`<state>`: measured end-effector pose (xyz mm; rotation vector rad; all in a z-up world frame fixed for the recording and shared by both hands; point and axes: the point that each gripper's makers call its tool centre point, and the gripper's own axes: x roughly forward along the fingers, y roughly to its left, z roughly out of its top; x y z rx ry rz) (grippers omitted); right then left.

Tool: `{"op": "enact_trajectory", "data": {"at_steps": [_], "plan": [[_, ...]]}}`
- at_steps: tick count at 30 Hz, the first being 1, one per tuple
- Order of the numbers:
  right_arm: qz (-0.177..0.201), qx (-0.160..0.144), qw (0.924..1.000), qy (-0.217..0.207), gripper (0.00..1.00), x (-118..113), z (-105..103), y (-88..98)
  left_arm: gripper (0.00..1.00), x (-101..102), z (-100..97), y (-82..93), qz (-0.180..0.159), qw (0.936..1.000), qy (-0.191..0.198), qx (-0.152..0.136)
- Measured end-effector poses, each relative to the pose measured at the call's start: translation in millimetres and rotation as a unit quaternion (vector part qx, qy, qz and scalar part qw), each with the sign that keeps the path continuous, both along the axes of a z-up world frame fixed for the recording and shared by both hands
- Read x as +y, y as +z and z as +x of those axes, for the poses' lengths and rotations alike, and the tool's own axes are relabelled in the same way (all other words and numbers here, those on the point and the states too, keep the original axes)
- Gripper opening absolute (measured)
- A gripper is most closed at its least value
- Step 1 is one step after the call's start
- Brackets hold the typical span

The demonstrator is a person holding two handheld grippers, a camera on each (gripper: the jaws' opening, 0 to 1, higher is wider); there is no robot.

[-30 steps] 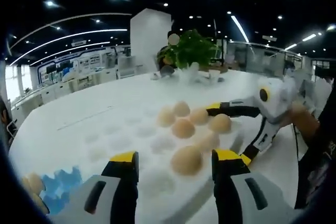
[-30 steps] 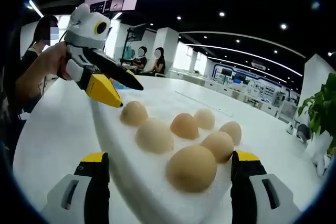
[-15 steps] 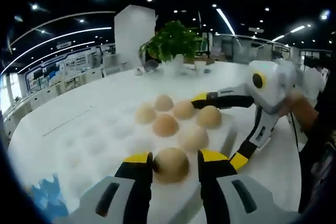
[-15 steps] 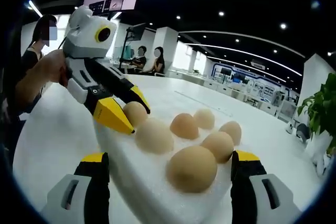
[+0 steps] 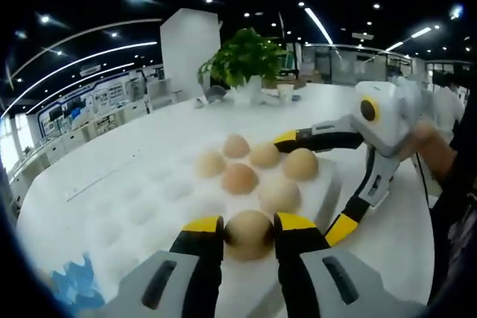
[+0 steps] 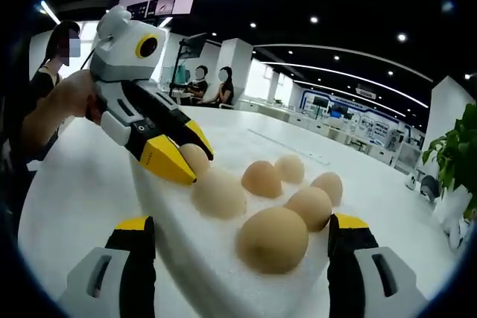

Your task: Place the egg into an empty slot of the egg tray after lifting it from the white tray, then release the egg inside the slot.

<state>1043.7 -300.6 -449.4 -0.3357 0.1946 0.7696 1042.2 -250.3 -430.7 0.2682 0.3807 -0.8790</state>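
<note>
now egg [image 5: 248, 231] clamped between left gripper [image 5: 248, 227] jaws.

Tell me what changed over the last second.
The left gripper moved in on the nearest egg in the egg tray and its jaws closed from wide apart until they pinch it. The right gripper stayed open around its corner of the tray, and the other eggs, such as the pale one, stayed in their slots.

Egg [image 5: 249, 231] between left hand-held gripper [image 5: 249, 227] jaws, seated in egg tray [image 5: 141, 206], five eggs [image 5: 256, 169] beyond, potted plant [image 5: 243, 59] behind
</note>
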Motion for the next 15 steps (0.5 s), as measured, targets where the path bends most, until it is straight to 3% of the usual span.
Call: {"op": "enact_trajectory", "data": {"at_steps": [10, 15], "plan": [[0.001, -0.001, 1.0000, 0.000, 1.00, -0.1, 0.2, 0.1, 0.26, -0.8, 0.9, 2.6, 0.001, 1.0000, 0.000, -0.006], [0.000, -0.001, 1.0000, 0.000, 1.00, 0.1, 0.1, 0.2, 0.26, -1.2, 0.6, 16.4, -0.014, 0.9998, -0.003, -0.012]]}}
